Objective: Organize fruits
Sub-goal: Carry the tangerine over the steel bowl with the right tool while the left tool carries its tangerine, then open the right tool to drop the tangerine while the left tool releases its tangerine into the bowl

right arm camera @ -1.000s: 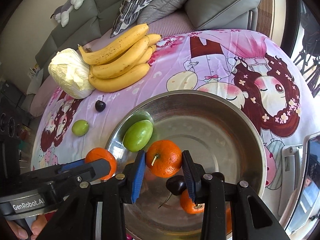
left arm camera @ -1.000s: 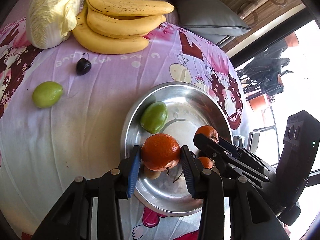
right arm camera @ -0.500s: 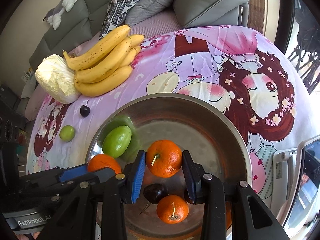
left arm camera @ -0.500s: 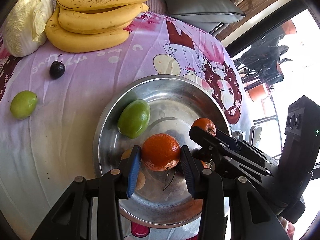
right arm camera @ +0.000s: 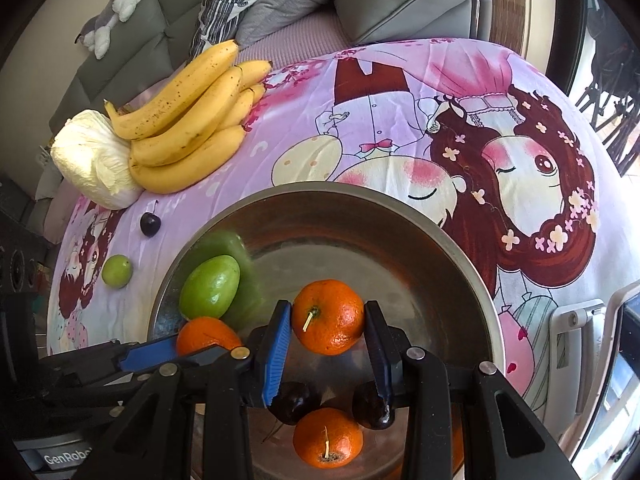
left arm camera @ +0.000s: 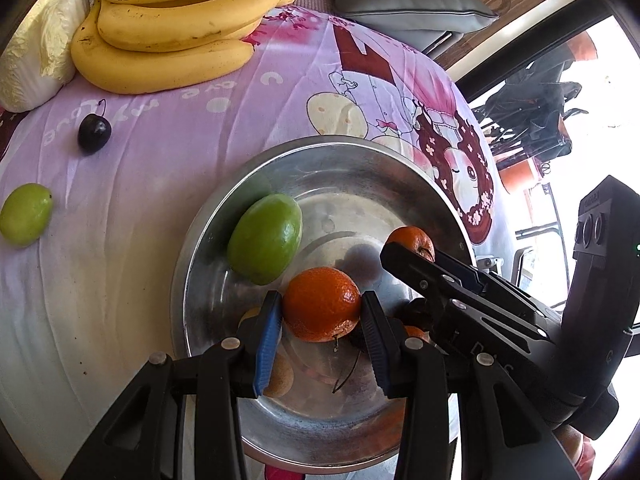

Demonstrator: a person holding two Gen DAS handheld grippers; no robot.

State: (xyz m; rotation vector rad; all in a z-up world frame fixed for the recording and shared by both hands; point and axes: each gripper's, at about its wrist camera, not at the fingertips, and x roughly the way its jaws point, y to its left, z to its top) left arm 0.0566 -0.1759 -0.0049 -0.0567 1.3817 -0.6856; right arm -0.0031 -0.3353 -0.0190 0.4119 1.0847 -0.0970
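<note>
Two black grippers with blue pads are hanging over a table draped in a pink cartoon-print cloth (right arm camera: 400,120), on which a wide round steel bowl (right arm camera: 440,248) is sitting. Beyond the bowl a bunch of yellow speckled bananas (right arm camera: 188,120) is lying against a pale head of cabbage (right arm camera: 92,160). The left gripper (left arm camera: 322,310) is clamping a round orange tangerine (left arm camera: 322,304) over the bowl, and the right gripper (right arm camera: 328,316) is squeezing a second stemmed tangerine (right arm camera: 328,316) just beside it. Inside the bowl a large green oval fruit (right arm camera: 210,292) is resting near the rim, with a third loose tangerine (right arm camera: 328,436) and two dark cherries (right arm camera: 296,402) lying on the bottom. Out on the cloth a small green fruit (right arm camera: 117,271) and a single dark cherry (right arm camera: 150,223) are lying apart.
</note>
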